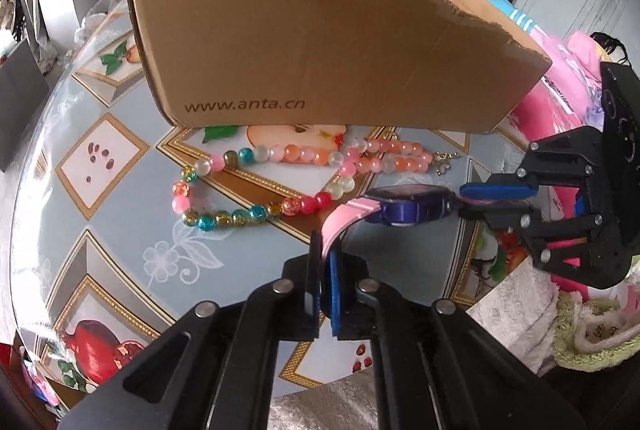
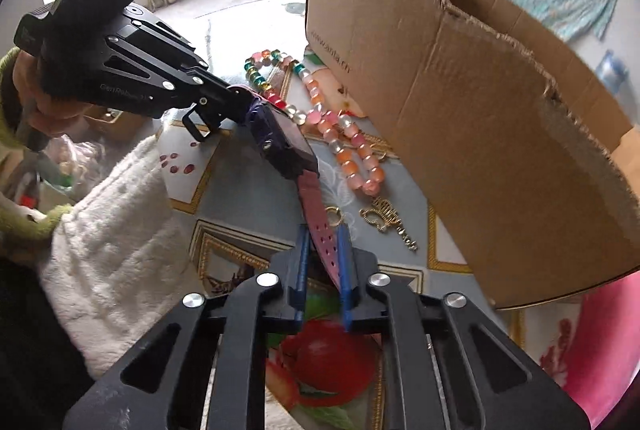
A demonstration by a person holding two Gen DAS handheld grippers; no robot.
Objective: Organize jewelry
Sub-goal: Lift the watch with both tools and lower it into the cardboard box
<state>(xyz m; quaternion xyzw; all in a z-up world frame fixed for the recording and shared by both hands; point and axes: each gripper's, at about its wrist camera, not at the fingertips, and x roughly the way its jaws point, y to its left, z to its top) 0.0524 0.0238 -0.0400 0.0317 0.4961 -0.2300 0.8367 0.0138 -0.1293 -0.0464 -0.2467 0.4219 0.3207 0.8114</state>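
Observation:
A watch [image 1: 408, 205] with a purple case and pink straps hangs above the table between both grippers. My left gripper [image 1: 324, 254] is shut on one pink strap at the bottom of the left wrist view. My right gripper [image 1: 464, 197] comes in from the right and is shut on the other strap end. In the right wrist view the right gripper [image 2: 322, 230] holds the perforated strap, with the watch [image 2: 280, 137] and the left gripper [image 2: 240, 101] beyond it. A colourful bead necklace [image 1: 323, 199] [image 2: 346, 155] lies on the table beside a torn cardboard box [image 1: 320, 49] [image 2: 500, 149].
A gold charm [image 2: 384, 218] and a small gold ring [image 2: 334, 213] lie near the box. A white fluffy cloth [image 2: 112, 230] covers the table's near edge, and pink bedding [image 1: 560, 89] is piled beside the box. A hand in a green sleeve [image 2: 8, 97] holds the left gripper.

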